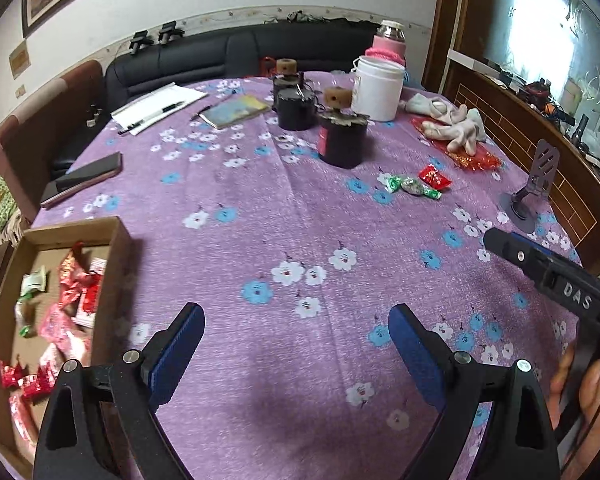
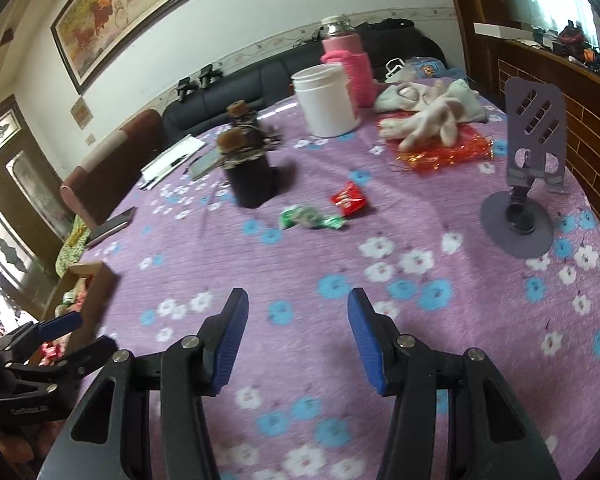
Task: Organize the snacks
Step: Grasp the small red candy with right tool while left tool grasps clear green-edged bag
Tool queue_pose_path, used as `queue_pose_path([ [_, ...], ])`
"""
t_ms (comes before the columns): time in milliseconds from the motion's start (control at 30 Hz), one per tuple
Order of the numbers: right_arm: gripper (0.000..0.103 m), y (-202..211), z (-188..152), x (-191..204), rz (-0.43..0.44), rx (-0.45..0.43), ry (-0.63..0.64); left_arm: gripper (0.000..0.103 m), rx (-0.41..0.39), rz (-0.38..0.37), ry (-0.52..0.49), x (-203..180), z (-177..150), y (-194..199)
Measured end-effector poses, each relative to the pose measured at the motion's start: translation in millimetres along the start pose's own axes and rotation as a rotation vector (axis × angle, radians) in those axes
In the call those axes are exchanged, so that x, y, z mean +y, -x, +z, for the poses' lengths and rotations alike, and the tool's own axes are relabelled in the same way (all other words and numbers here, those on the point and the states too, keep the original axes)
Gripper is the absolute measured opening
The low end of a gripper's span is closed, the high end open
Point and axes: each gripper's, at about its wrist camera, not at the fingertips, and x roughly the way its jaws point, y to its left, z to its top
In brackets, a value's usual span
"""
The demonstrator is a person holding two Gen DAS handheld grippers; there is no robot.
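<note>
A white jar (image 1: 377, 89), pink flask (image 1: 388, 42), gloves (image 1: 456, 126) and phone stand (image 2: 530, 160) sit on the floral tablecloth (image 1: 260, 200).

Both tools are black plastic frames with triangular cut-outs and silver screws. The left gripper (image 1: 296, 316) and right gripper (image 2: 298, 304) carry ribbed blue pads. White "DAS" lettering and bare fingers (image 1: 592, 384) show at three o'clock.

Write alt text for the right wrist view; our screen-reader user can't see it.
An open right hand-held gripper hovers over a purple floral tablecloth, facing a red candy and green candies ahead. Behind them stand a dark jar, white tub, gloves and phone stand.
</note>
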Motion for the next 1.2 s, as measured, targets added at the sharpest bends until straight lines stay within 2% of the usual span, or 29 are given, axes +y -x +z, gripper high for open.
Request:
queue_pose_path([
  [267, 0.050, -33, 36, -16, -0.053, 0.001, 0.065, 0.095, 0.030, -0.024, -0.004, -11, 3, -19],
  [433, 0.039, -64, 53, -15, -0.078, 0.023, 0.134, 0.095, 0.032, -0.042, 0.002, -13, 4, -24],
  [667, 0.037, -100, 64, -24, -0.083, 0.064, 0.141, 0.095, 0.046, -0.055, 0.001, -16, 7, -35],
  [733, 0.030, -106, 67, -25, -0.078, 0.072, 0.146, 0.095, 0.048, -0.063, 0.008, -16, 9, -40],
  [800, 0.027, -111, 71, -23, -0.079, 0.079, 0.159, 0.095, 0.049, -0.067, 0.013, -16, 11, -43],
  [967, 0.026, -127, 78, -19, -0.090, 0.124, 0.190, 0.095, 0.061, -0.071, 0.018, -18, 15, -56],
  [1100, 0.023, -132, 79, -12, -0.130, 0.131, 0.240, 0.095, 0.067, -0.074, 0.010, -22, 23, -65],
  [1200, 0.020, -128, 76, -13, -0.118, 0.130, 0.241, 0.095, 0.059, -0.072, -0.010, -28, 34, -70],
])
